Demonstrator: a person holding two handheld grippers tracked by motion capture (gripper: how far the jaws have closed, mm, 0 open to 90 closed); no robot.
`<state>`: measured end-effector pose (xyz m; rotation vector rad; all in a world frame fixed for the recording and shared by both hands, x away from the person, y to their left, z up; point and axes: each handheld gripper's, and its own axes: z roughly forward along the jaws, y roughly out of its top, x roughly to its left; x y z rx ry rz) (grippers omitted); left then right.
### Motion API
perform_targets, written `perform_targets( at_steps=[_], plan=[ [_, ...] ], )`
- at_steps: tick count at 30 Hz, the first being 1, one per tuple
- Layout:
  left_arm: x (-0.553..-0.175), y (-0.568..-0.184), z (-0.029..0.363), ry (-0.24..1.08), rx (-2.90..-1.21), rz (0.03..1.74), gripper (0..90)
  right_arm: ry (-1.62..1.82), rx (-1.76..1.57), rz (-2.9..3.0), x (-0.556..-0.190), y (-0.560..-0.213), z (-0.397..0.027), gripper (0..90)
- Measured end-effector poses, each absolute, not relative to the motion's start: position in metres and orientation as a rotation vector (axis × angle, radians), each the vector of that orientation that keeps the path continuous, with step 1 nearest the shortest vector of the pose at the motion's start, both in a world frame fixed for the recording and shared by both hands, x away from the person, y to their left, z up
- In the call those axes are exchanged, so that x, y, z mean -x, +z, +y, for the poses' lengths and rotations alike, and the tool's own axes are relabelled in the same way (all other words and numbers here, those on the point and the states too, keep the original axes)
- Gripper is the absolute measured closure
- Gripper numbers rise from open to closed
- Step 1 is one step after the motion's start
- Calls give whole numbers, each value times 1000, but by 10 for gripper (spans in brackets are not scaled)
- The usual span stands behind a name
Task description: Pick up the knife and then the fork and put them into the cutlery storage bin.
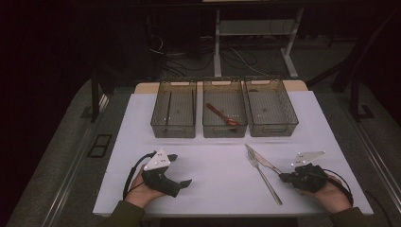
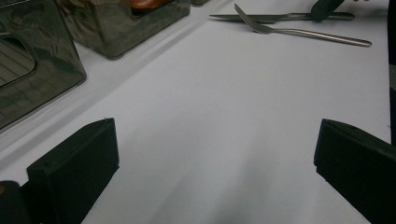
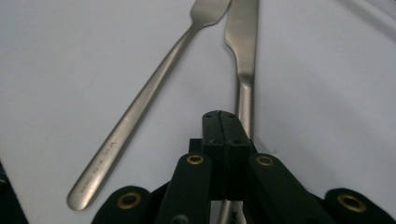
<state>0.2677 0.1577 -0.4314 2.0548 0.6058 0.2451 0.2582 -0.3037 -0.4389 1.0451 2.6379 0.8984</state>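
A steel fork [image 1: 267,182] and a steel knife [image 1: 259,157] lie side by side on the white table [image 1: 213,175], at its front right. My right gripper [image 1: 282,177] is shut, its tips resting over the knife's handle [image 3: 243,100]. In the right gripper view the pressed-together jaws of the right gripper [image 3: 226,121] hide part of that handle, and the fork [image 3: 140,102] lies just to the left. My left gripper [image 1: 180,169] stands open at the front left, with bare table between its jaws [image 2: 215,154].
Three smoky clear bins stand in a row at the back: left [image 1: 174,126], middle [image 1: 224,128], right [image 1: 272,127]. A reddish-brown spoon [image 1: 221,115] lies in the middle bin. Beyond the table are desk legs and cables on the floor.
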Motion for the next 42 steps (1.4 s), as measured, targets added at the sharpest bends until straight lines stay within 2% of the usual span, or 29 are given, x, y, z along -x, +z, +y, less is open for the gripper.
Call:
perform_targets(
  at_steps=[18, 29, 42],
  plan=[
    [-268, -431, 158, 244, -2056, 610, 0, 939, -1097, 2581, -272, -431, -320, 889],
    [-268, -432, 157, 244, -2052, 612, 0, 833, -1106, 2671, -289, -408, -322, 723],
    [-268, -432, 157, 243, -2054, 611, 0, 526, -989, 2854, -311, -409, -286, 717]
  ],
)
